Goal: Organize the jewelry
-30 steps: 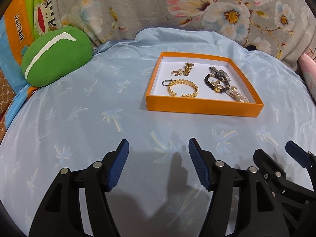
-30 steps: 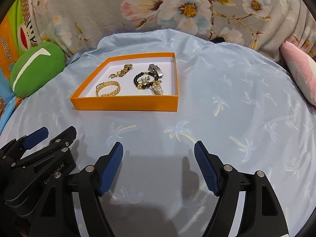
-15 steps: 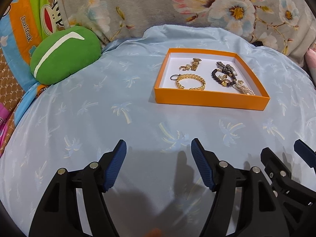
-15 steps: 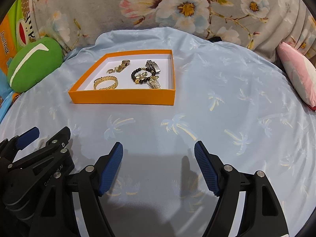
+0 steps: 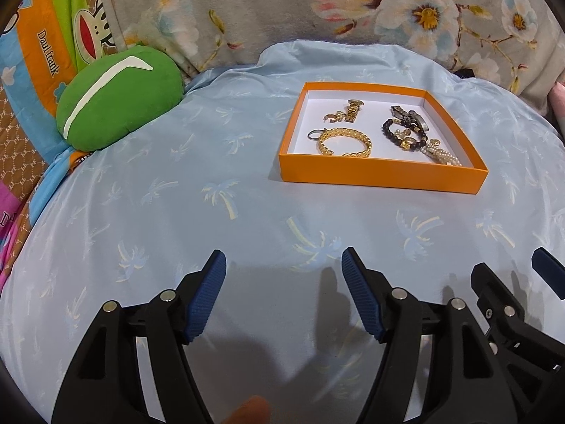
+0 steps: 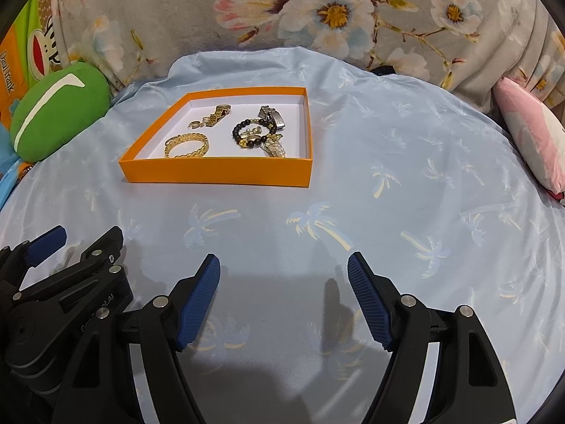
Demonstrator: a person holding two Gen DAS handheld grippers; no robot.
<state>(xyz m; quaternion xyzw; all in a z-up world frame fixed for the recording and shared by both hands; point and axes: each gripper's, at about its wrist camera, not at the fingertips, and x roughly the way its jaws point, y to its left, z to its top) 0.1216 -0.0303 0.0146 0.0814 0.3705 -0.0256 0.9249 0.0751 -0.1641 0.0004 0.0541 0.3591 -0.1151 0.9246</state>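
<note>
Item: left gripper (image 5: 282, 265). Black frame, blue ribbed pads (image 5: 204, 296). The jaws are held well apart, with nothing between them and nothing gripped. Only the light blue palm-print cloth (image 5: 176, 194) is seen in the gap. Whether the tips touch the cloth cannot be told.

Item: right gripper (image 6: 284, 265). Same build, with blue ribbed pads (image 6: 197, 304). The jaws are spread wide and nothing is held or pinched. The palm-print cloth alone is seen between the fingers. The right gripper is also seen at the lower right edge of the left wrist view, and the left gripper at the lower left edge of the right wrist view, so the two are placed side by side, close together.

Item: orange tray (image 5: 381, 176), shallow, with a white floor. It is set on the cloth ahead of both grippers and well apart from them.

Contents of the tray, all lying loose:
- gold chain bracelet (image 5: 344, 141), at the near left, with a small dark ring (image 5: 313, 135) touching its left end;
- gold watch (image 5: 351, 111), at the far left;
- dark bead bracelet (image 5: 402, 134), at the right;
- silver-toned watch (image 5: 409, 118), behind the bead bracelet;
- pearl piece (image 5: 443, 153), at the near right, against the bead bracelet.

Surroundings: green cushion (image 5: 116, 97) at the left edge of the cloth; floral grey fabric (image 5: 317, 7) behind; pink cushion (image 6: 529, 134) at the right.
</note>
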